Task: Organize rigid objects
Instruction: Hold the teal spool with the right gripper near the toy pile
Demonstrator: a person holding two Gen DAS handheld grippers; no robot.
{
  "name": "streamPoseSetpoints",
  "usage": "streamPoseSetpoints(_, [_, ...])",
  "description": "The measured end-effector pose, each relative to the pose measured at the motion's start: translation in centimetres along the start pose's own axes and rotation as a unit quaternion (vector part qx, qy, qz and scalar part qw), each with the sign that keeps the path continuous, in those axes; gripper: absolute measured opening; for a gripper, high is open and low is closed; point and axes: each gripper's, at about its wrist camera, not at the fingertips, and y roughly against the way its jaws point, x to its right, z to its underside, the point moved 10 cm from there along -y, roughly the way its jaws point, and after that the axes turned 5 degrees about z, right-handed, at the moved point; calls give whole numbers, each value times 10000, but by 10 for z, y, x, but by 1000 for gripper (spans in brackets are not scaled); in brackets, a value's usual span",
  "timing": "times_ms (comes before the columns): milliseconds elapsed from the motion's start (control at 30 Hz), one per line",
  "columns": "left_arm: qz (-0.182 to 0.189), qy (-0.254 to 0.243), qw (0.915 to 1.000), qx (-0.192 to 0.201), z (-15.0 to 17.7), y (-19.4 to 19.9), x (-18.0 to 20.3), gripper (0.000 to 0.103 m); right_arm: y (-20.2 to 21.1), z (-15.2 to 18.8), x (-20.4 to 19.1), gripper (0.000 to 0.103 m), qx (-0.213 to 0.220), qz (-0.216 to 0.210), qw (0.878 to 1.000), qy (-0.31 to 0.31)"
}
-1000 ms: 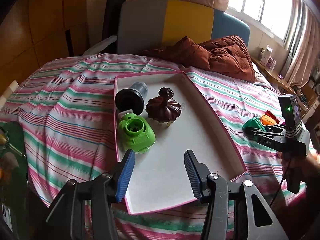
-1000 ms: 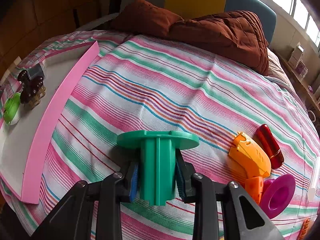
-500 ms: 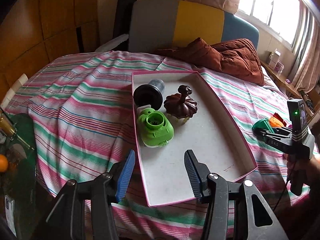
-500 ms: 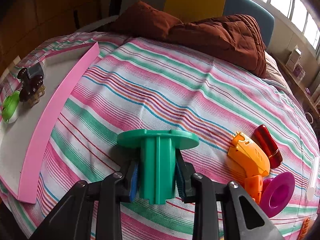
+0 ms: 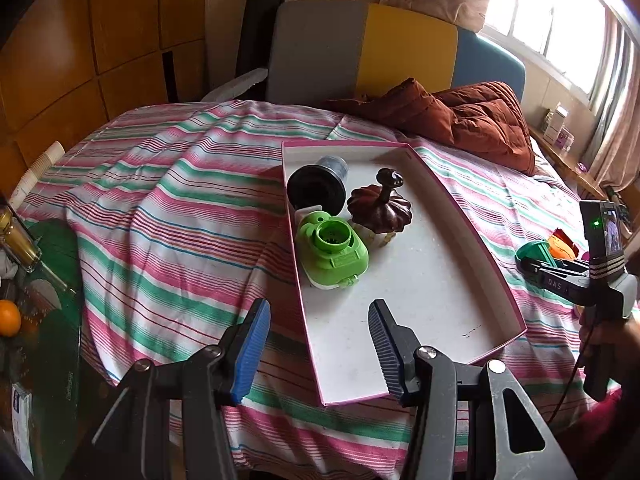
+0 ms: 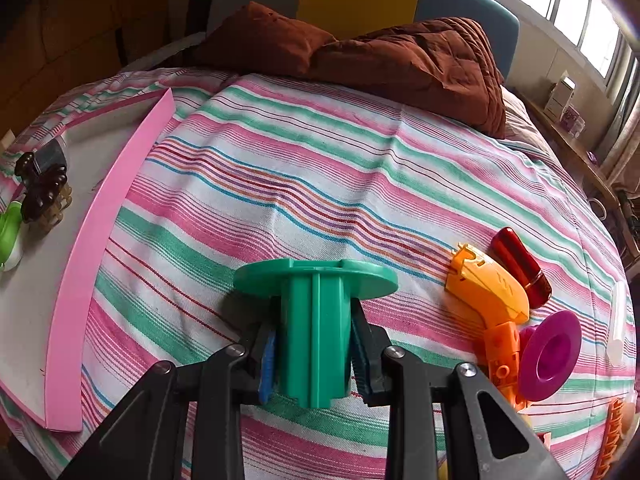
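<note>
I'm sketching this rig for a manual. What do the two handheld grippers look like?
Both are black, angular frames with silver pivot screws and ribbed blue finger pads. The right gripper has white "DAS" lettering, a striped upright module with a green light, and a thin black cable trailing below.

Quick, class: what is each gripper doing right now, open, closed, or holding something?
Left gripper: open, holding nothing, above the near end of the pink-rimmed tray.
Right gripper: closed on the green plastic spool.

Both wrist views look steeply down, sharing the pink tray [image 5: 472, 216].
</note>
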Motion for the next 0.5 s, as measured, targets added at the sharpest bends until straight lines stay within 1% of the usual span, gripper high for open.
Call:
streamPoseSetpoints(133, [11,6,10000,17,0,2,-1,52,3,1,1,30,-102,-17,9999,-129])
streamPoseSetpoints(233, [1,13,10000,15,2,2,-3,52,7,2,4,30,-280,-279,9980,-496])
streamPoseSetpoints(267, [-2,19,10000,3,2,2,-4,52,11,1,4,30,-270,-375,9972,-592])
streamPoseSetpoints(400, [10,61,10000,-21,4,1,-6,52,40,-13,-7,30,10,-633,9962,-601])
streamPoseSetpoints(500, [13,78,10000,-18,6,1,-7,52,65,-27,-27,30,238,-911,9946,-432])
